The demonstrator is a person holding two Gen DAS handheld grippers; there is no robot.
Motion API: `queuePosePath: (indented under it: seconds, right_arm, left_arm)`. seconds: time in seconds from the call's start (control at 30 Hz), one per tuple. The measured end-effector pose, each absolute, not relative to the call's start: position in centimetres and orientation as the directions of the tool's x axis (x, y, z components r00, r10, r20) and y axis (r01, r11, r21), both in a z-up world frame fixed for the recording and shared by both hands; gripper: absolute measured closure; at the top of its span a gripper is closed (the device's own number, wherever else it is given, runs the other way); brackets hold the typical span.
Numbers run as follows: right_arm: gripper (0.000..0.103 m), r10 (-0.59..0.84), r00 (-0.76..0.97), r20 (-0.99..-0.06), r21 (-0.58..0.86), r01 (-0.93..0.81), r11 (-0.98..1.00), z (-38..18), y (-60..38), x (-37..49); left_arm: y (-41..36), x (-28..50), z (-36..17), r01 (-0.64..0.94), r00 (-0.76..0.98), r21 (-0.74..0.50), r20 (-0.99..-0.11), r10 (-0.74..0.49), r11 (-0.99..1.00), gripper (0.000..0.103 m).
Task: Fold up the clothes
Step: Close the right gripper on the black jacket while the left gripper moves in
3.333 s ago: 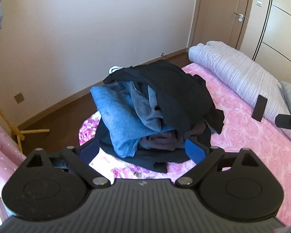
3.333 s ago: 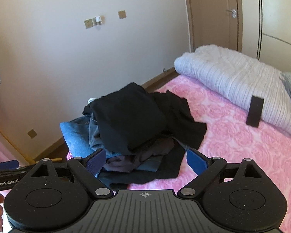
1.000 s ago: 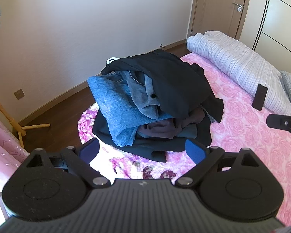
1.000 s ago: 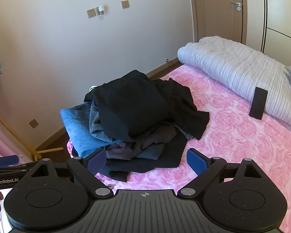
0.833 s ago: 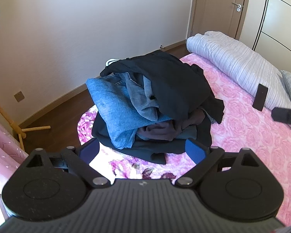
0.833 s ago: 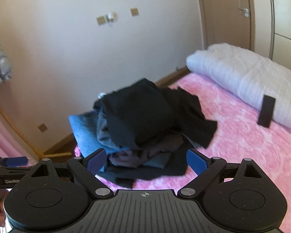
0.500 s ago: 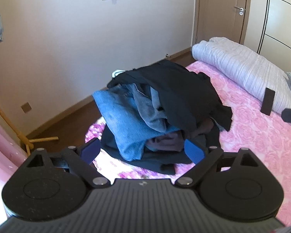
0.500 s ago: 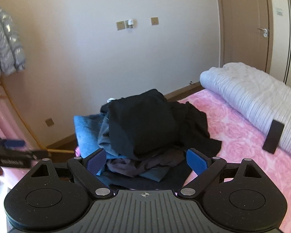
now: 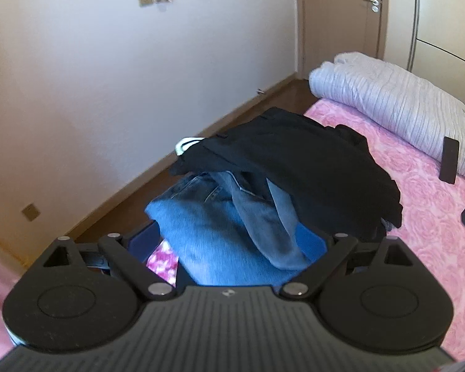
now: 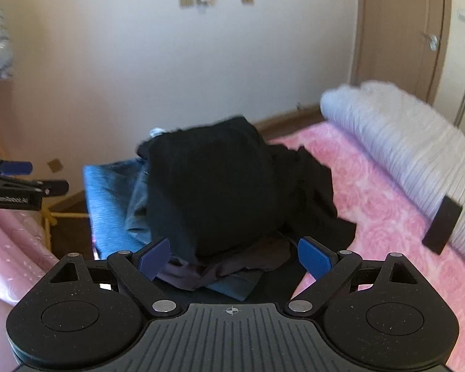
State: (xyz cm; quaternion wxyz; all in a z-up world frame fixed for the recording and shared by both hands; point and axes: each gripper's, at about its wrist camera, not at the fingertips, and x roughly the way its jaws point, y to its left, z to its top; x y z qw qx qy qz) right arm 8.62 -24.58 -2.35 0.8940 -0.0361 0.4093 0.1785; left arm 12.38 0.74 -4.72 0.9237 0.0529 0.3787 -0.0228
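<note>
Both grippers are closer to the clothes pile (image 9: 263,186) than a moment ago. Left gripper (image 9: 232,241) has jaws spread wide, straddling the blue jeans (image 9: 220,232) at the pile's near edge. Right gripper (image 10: 232,257) is spread too, just short of the black garment (image 10: 214,183). The pile sits on the pink bedspread (image 9: 434,217). No containers.

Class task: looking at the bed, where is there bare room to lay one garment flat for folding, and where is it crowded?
Free: the pink bedspread between the clothes pile and the rolled white quilt.
Crowded: the pile's corner, nearest both grippers.
</note>
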Motion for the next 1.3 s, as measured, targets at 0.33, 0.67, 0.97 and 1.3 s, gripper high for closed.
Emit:
queuePosePath:
  seconds: [0.33,0.67,0.97,1.3]
  right_arm:
    - [0.01,0.163,0.492,-0.855,0.07,-0.202,0.977,-5.9,-17.8,18.3]
    - [0.01,0.123,0.449,-0.885,0.052,-0.167,0.985,-7.9,-14.5,22.4]
    - [0.01,0.154,0.448,-0.881,0.046,-0.241,0.969,-8.4,-12.6,23.6]
    - [0.01,0.236,0.465,-0.853,-0.024,-0.486,0.873,-9.6,-8.3,22.5]
  left_arm:
    - [3.6,23.4,-8.8,0.245,0.625,0.036,-0.77,-0.129,0.969,0.011]
    - [5.4,27.7,-10.7,0.267,0.582,0.011,-0.799,-0.152,0.964,0.011]
    - [5.8,28.7,-10.9,0.235,0.569,0.03,-0.815,-0.112,0.971,0.011]
    - [5.9,29.3,-12.3,0.229,0.545,0.056,-0.834,-0.08,0.972,0.011]
